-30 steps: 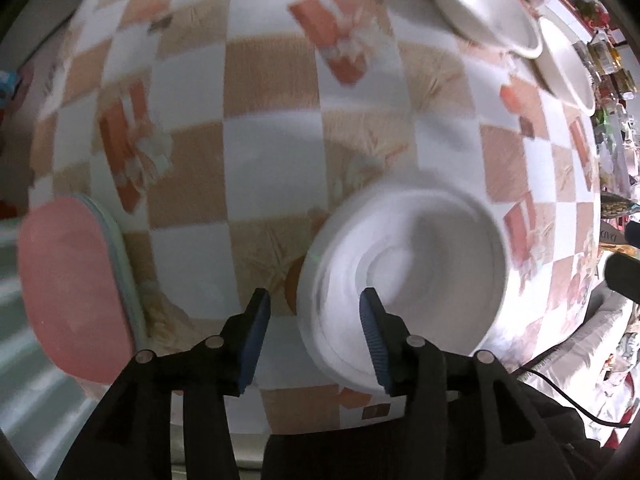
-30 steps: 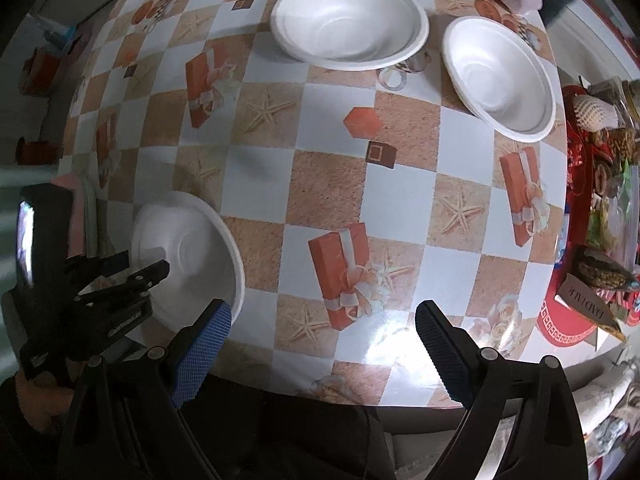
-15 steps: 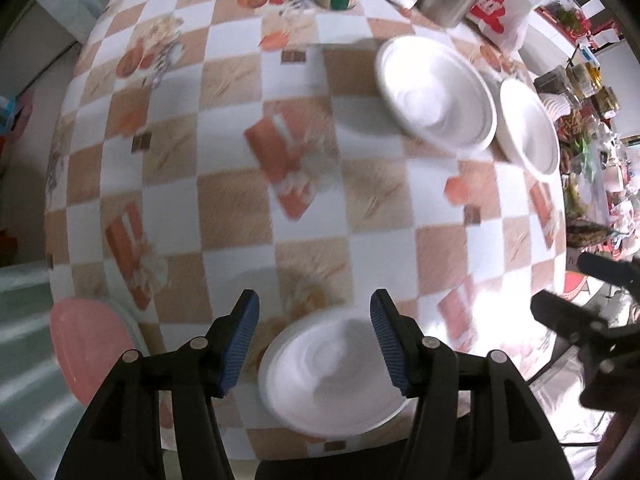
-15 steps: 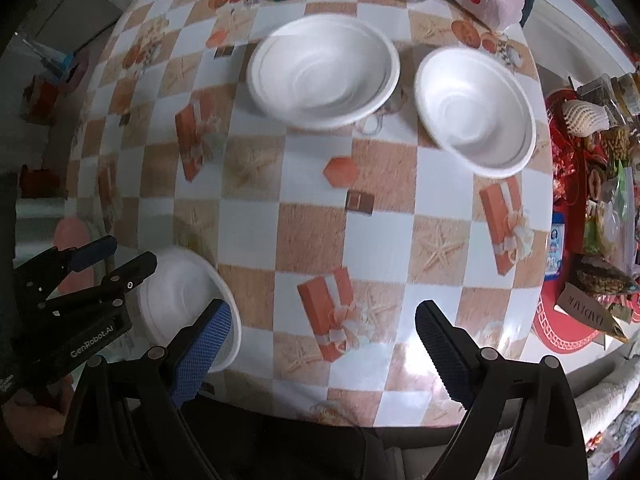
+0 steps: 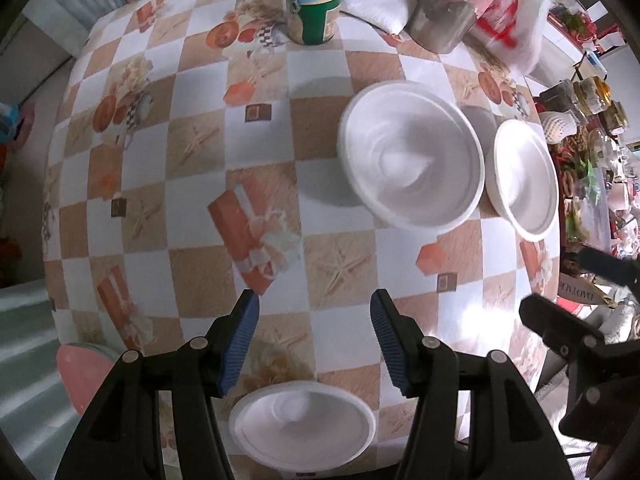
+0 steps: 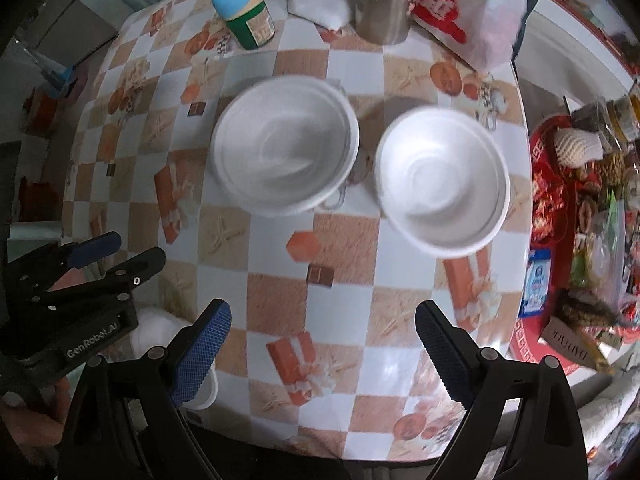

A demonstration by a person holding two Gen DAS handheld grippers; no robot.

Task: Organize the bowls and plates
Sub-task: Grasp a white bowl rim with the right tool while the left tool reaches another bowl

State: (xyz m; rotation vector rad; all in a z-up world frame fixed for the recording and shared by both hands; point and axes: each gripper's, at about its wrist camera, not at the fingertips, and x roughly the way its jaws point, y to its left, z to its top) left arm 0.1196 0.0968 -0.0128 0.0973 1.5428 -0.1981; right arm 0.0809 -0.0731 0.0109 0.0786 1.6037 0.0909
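Left gripper (image 5: 314,322) spread wide, empty, above near white bowl (image 5: 304,426) at checkered table's (image 5: 192,152) front edge. Right gripper (image 6: 322,338) agape, empty. Beyond near bowl: large bowl (image 6: 284,146), with smaller bowl (image 6: 442,178) just right.

A round desk (image 5: 192,184) is covered by a glossy checkered cloth (image 6: 276,292) printed with orange gift boxes, starfish and shells. Glare from overhead light is seen near its right edge. A pale floor (image 5: 36,76) is visible beyond the far left rim. A pink stool (image 5: 80,364) is set just beside the near left edge. A cluttered red tray (image 6: 560,208) is seen at the right, blurred.
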